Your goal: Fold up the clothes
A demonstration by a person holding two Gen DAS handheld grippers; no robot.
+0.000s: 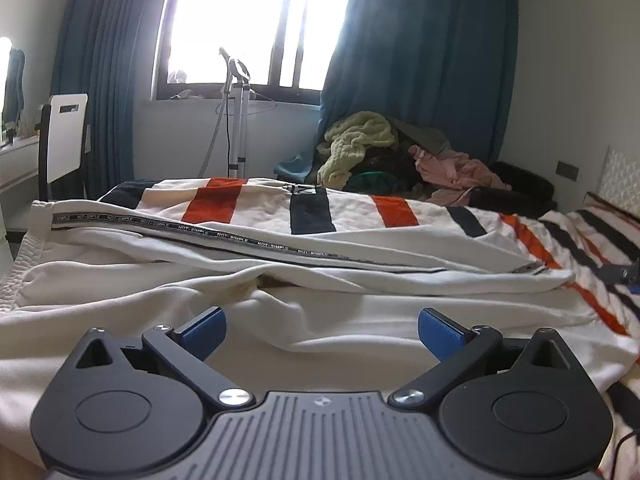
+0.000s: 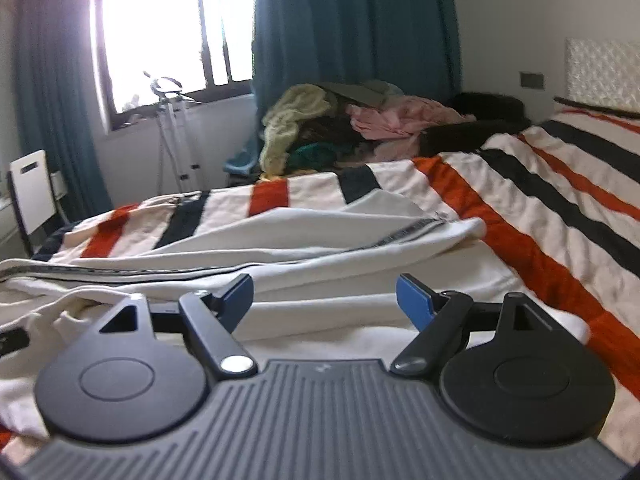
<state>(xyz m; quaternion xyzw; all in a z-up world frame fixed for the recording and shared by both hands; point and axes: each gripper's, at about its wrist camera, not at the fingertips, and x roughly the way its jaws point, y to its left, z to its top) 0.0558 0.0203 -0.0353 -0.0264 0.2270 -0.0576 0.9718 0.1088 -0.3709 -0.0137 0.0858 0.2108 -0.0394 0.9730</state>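
Cream trousers (image 1: 280,256) with black lettered side tape, lying creased across striped bed.

A bedroom with a striped bed, bright window and teal curtains.

The bed wears a blanket (image 2: 552,216) striped in white, orange-red and black. Behind it, a window (image 1: 256,20) glares white between long teal curtains (image 1: 420,52). A garment steamer on its stand (image 1: 236,120) stands just below the sill, with a white chair (image 1: 66,136) off to the left by a pale desk. A padded white headboard (image 2: 600,70) rises at the right, a dark wall switch plate (image 2: 532,79) just beside it.
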